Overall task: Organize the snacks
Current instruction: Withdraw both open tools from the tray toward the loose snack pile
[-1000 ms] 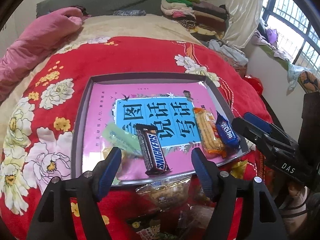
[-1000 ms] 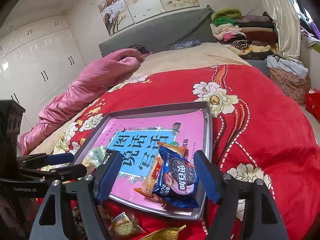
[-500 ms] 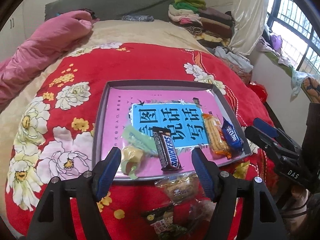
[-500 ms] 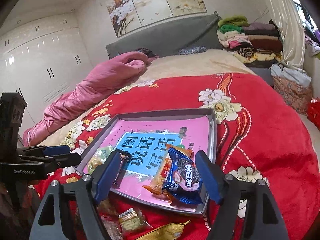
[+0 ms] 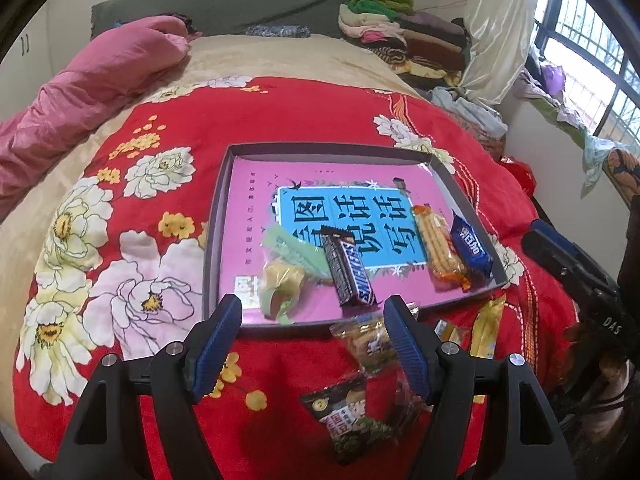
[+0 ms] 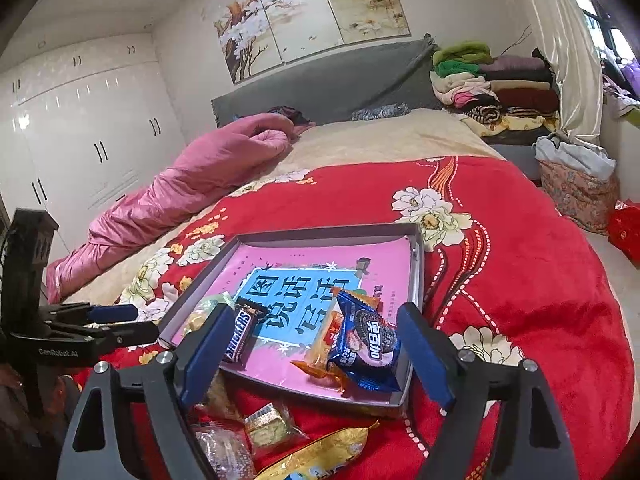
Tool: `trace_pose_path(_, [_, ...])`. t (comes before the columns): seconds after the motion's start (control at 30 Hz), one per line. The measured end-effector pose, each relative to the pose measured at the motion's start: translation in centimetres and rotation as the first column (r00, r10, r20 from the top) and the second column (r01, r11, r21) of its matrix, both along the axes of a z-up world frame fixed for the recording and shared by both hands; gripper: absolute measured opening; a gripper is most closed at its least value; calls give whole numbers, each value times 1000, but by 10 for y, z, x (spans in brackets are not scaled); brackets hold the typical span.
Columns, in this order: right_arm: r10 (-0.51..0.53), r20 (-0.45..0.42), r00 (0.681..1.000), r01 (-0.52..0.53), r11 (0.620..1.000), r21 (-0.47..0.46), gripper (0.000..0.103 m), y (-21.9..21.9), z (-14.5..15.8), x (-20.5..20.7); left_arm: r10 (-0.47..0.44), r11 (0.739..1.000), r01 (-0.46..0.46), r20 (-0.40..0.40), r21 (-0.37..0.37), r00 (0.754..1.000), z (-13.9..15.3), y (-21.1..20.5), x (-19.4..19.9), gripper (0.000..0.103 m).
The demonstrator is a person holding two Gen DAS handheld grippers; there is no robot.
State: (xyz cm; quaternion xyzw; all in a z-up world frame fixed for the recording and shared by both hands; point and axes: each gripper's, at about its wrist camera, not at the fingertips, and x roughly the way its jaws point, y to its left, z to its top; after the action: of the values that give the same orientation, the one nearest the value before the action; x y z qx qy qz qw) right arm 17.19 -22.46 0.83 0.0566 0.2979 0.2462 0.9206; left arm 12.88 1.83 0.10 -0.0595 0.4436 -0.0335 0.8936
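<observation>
Both claws hovered empty over the bed's near edge: the left claw (image 5: 312, 312) stood wide, the right claw (image 6: 314, 320) had just been opening. The Snickers bar (image 5: 348, 270) lay in the grey tray (image 5: 214, 224) (biscuit packets (image 6: 366, 344) at its right), loose snacks (image 5: 348, 408) nearer.

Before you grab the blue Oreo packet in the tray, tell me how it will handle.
The blue Oreo packet looks puffy and glossy, so probably light, crinkly and slippery. It leans on the orange cracker pack, so it may slide when nudged. The biscuits inside likely crack if squeezed.
</observation>
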Motion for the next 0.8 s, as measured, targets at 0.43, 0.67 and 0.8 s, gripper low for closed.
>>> trace_pose_path(0.43, [12, -3, 1000, -12, 1000, -25, 85, 11, 5, -27, -11, 1000, 11, -19, -5, 1000, -3, 3, -18, 75])
trace_pose_path(0.67, [38, -18, 999, -39, 996, -74, 85, 22, 1, -43, -18, 1000, 18, -27, -13, 999, -5, 4, -25, 75])
trace_pose_path(0.8, [58, -9, 998, -59, 992, -112, 85, 29, 1, -53, -17, 1000, 17, -31, -20, 999, -6, 3, -28, 75])
